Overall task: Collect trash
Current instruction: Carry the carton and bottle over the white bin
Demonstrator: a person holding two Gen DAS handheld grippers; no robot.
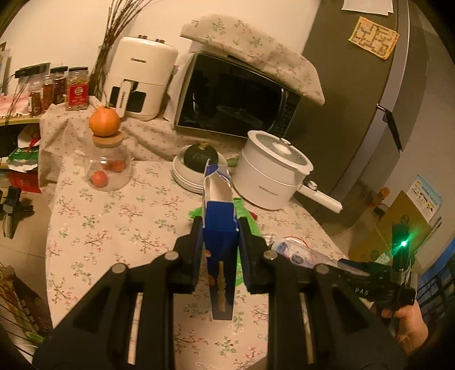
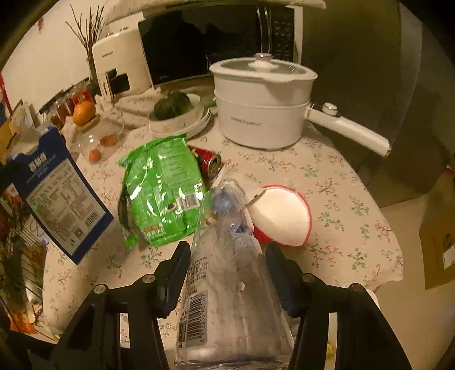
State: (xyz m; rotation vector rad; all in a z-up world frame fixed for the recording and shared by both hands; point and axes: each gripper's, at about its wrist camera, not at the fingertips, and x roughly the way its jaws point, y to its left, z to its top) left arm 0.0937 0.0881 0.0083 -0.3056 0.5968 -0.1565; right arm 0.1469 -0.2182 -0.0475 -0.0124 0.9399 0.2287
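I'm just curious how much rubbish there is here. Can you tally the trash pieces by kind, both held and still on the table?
Blue carton, in the left gripper: 1
Clear plastic bottle, in the right gripper: 1
Green snack bag, on the table: 1
Red can, lying on its side: 1
Red-and-white bowl-shaped container: 1
Total: 5

A round worktop (image 1: 113, 227) under a floral cloth fills the middle of a room lit in warm, dim yellow, and everything else sits around it. Behind it a cream wall (image 1: 71, 25) backs a white air fryer (image 1: 140, 79) and a black microwave (image 1: 236, 96) draped with a matching floral cloth (image 1: 256, 51). To the right of the worktop stands a tall dark-grey fridge (image 1: 355, 99) with a paper note (image 1: 373, 37) stuck on it, and pale floor (image 2: 398, 313) with a cardboard box (image 2: 439, 236) lies below it.
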